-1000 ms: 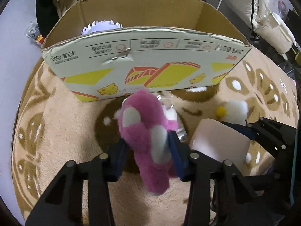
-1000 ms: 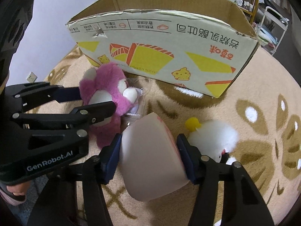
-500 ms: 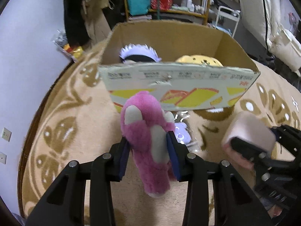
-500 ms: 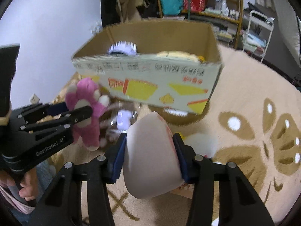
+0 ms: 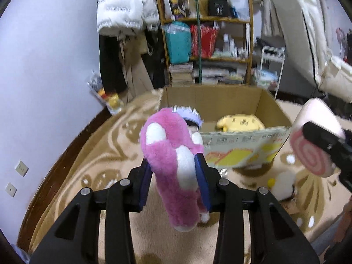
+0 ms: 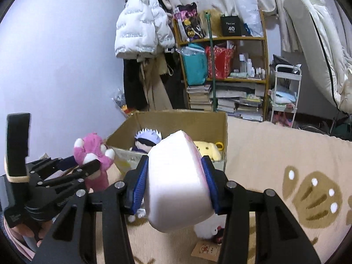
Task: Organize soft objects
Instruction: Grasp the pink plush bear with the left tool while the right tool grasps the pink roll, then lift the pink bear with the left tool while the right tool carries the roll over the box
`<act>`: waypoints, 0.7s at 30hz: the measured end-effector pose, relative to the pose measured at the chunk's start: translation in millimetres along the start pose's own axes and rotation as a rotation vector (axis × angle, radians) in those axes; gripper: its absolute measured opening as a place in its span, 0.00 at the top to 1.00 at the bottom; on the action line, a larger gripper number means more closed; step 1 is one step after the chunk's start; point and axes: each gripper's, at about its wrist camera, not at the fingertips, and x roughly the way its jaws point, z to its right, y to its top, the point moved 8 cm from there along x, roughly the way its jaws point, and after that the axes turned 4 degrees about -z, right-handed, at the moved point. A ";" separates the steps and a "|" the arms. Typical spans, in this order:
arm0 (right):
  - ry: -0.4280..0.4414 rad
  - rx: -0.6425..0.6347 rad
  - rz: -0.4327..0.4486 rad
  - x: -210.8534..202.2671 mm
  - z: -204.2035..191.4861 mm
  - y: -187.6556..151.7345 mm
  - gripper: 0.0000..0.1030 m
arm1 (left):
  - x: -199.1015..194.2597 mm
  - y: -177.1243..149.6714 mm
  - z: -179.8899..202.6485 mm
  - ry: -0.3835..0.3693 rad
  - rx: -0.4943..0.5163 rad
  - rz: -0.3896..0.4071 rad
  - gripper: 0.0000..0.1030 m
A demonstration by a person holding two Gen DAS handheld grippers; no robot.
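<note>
- The pink plush [image 5: 173, 171] hides most of the white-haired doll [image 5: 189, 117] in the box [image 5: 211, 96].
- The roll cushion [image 6: 178, 184] covers part of the white plush [image 6: 206, 228].
- Shelf [image 5: 206, 50] is blurred.

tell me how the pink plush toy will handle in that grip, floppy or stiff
Probably floppy: the pink plush toy is pinched at its middle by the left hand-held gripper, and its lower end hangs loose below the pads. It looks light, since it is held clear of the rug. The fuzzy pile likely grips well, so slipping seems unlikely.
</note>
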 end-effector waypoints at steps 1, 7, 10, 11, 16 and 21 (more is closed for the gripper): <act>-0.001 0.001 0.005 0.2 0.2 1.4 0.51 | -4.0 2.6 -1.7 0.000 -0.004 0.018 0.64; 0.002 0.018 0.051 -4.7 3.2 12.2 0.51 | -33.3 25.0 -11.6 0.027 -0.021 0.165 0.64; 0.011 0.017 0.108 -12.0 2.6 21.5 0.51 | -40.1 33.9 -15.6 0.030 -0.040 0.209 0.64; 0.010 0.012 0.122 -13.6 3.2 25.0 0.51 | -41.0 36.2 -17.3 0.031 -0.044 0.219 0.64; -0.004 -0.022 0.172 -17.6 0.8 37.3 0.51 | -39.9 49.4 -22.7 0.034 -0.056 0.250 0.65; -0.009 -0.011 0.200 -16.7 4.4 45.3 0.51 | -40.8 63.9 -23.0 0.060 -0.026 0.288 0.68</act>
